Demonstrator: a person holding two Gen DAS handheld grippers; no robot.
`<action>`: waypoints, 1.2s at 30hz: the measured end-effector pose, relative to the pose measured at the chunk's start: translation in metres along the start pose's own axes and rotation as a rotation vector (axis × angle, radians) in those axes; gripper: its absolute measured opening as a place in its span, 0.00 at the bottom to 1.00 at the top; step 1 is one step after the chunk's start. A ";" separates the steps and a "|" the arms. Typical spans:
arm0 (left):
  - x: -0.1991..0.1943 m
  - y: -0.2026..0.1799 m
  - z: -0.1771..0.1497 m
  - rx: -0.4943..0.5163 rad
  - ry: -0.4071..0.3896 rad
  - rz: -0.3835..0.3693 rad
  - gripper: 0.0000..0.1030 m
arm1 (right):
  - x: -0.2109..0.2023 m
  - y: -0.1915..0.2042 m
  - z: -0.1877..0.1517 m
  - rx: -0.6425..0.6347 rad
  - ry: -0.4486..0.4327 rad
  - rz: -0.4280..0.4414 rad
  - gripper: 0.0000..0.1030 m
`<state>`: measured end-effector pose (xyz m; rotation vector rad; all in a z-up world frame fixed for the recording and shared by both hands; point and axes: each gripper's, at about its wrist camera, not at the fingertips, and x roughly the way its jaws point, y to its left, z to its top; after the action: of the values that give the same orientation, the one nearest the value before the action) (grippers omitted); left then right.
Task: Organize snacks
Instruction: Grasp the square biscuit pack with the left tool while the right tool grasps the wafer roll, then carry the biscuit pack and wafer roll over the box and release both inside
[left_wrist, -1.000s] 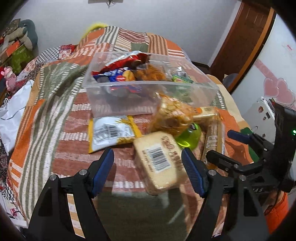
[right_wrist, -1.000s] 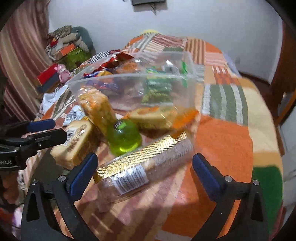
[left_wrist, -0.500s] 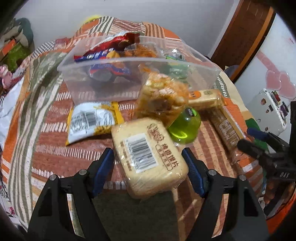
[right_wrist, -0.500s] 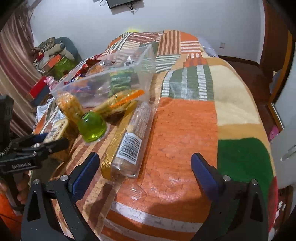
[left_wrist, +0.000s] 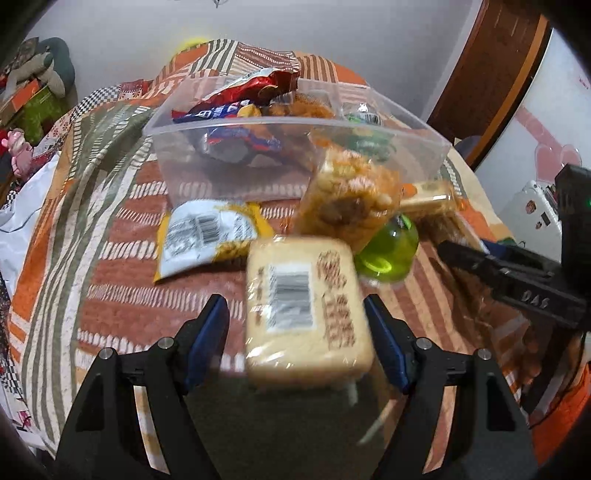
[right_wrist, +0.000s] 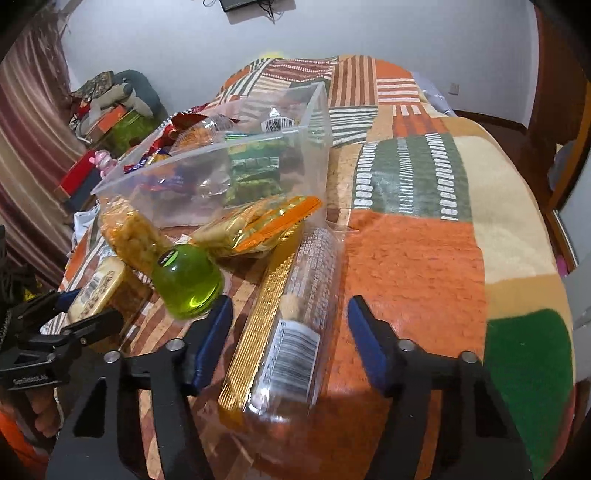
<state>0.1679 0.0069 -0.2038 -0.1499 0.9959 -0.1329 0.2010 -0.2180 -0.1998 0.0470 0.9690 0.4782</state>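
A clear plastic bin (left_wrist: 295, 177) holding several snack packs stands on the patchwork blanket; it also shows in the right wrist view (right_wrist: 207, 184). My left gripper (left_wrist: 297, 341) is open, its fingers on either side of a pale wrapped cake (left_wrist: 306, 306) with a barcode. My right gripper (right_wrist: 290, 339) is open around the near end of a long clear-and-gold biscuit sleeve (right_wrist: 288, 317). A green round bottle (right_wrist: 186, 282), a bag of orange crackers (left_wrist: 351, 199), a yellow-white packet (left_wrist: 207, 232) and an orange-gold packet (right_wrist: 258, 229) lie in front of the bin.
The blanket (right_wrist: 424, 258) covers a rounded bed or table that drops off on the right. A pile of clothes and boxes (right_wrist: 110, 114) sits at the far left by a curtain. A wooden door (left_wrist: 491, 70) stands at the right.
My right gripper has narrowed and moved onto the biscuit sleeve, which now lies between its fingers. My left gripper has moved up around the cake.
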 end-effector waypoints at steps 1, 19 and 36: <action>0.002 -0.001 0.002 -0.002 0.002 -0.005 0.73 | 0.000 0.000 0.000 -0.002 -0.001 -0.002 0.47; -0.012 -0.002 -0.009 -0.012 -0.036 -0.005 0.55 | -0.025 -0.014 -0.012 0.019 -0.041 -0.017 0.32; -0.075 0.005 0.023 -0.030 -0.206 -0.004 0.55 | -0.071 0.001 0.023 -0.029 -0.210 -0.012 0.32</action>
<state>0.1476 0.0265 -0.1306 -0.1893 0.7923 -0.1038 0.1854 -0.2424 -0.1307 0.0638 0.7565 0.4660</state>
